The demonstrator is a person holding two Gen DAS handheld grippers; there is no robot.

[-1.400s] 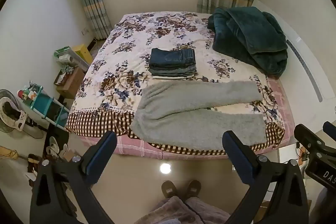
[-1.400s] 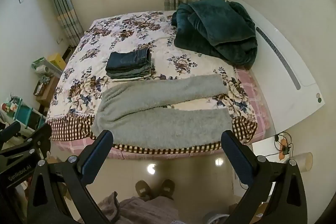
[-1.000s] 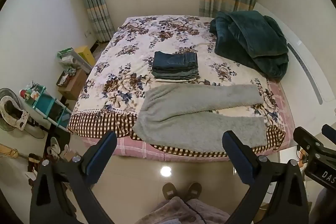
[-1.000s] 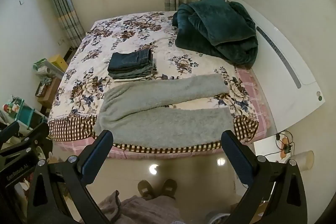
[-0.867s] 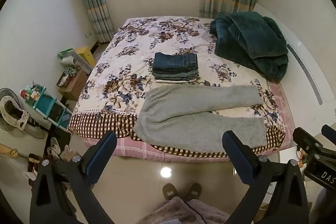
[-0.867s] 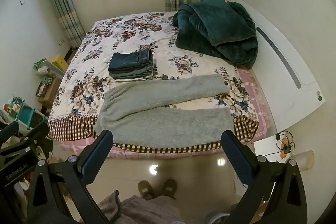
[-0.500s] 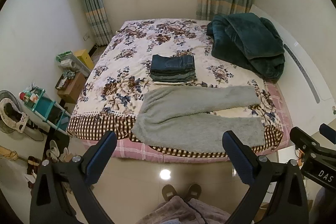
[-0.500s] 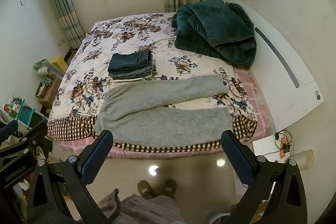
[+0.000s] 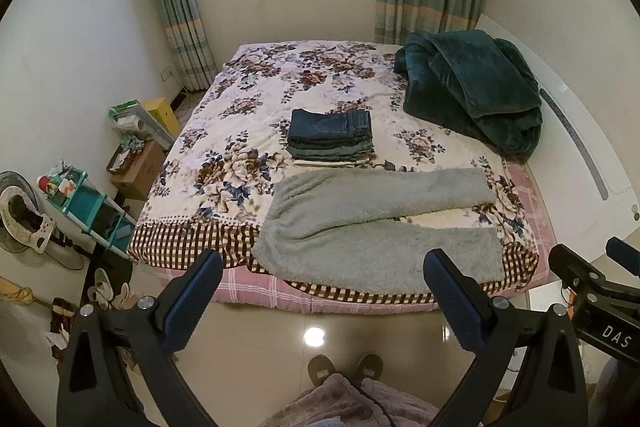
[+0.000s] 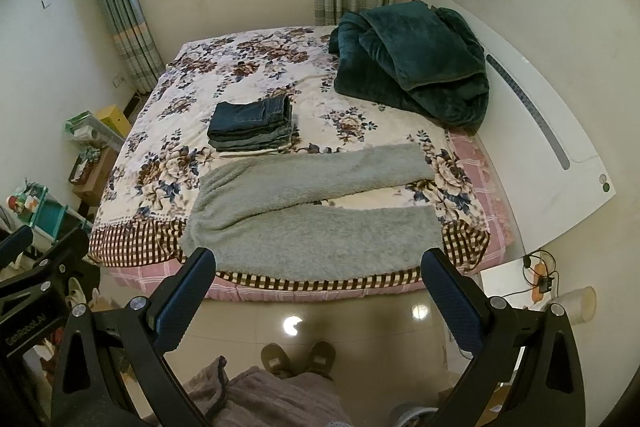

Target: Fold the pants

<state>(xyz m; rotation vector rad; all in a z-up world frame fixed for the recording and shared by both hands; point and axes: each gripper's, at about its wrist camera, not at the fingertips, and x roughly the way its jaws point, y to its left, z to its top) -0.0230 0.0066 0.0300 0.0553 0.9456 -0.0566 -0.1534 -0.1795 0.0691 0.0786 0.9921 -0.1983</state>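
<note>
1. A small bedroom with a tiled floor and a barred window; a bed with a floral quilt (image 9: 248, 131) fills most of it, and a person stands at its near edge, slippers (image 10: 298, 357) showing on the tiles.
2. The left gripper (image 9: 320, 297) hangs over the floor, jaws spread wide, holding nothing.
3. The right gripper (image 10: 316, 293) does likewise, released and empty, just short of the bed.
4. The fuzzy grey fleece pants (image 9: 380, 227) lie flat along the near edge, waistband to the left, legs splayed to the right.
5. Folding looks unstarted: I'd say the legs need stacking first.
6. Behind sits a folded stack of dark denim jeans (image 9: 331, 139), apparently done, and a rumpled teal plush blanket (image 9: 476, 91).
7. A teal shelf unit (image 9: 88, 207) on the left holds small clutter, too small to name.
</note>
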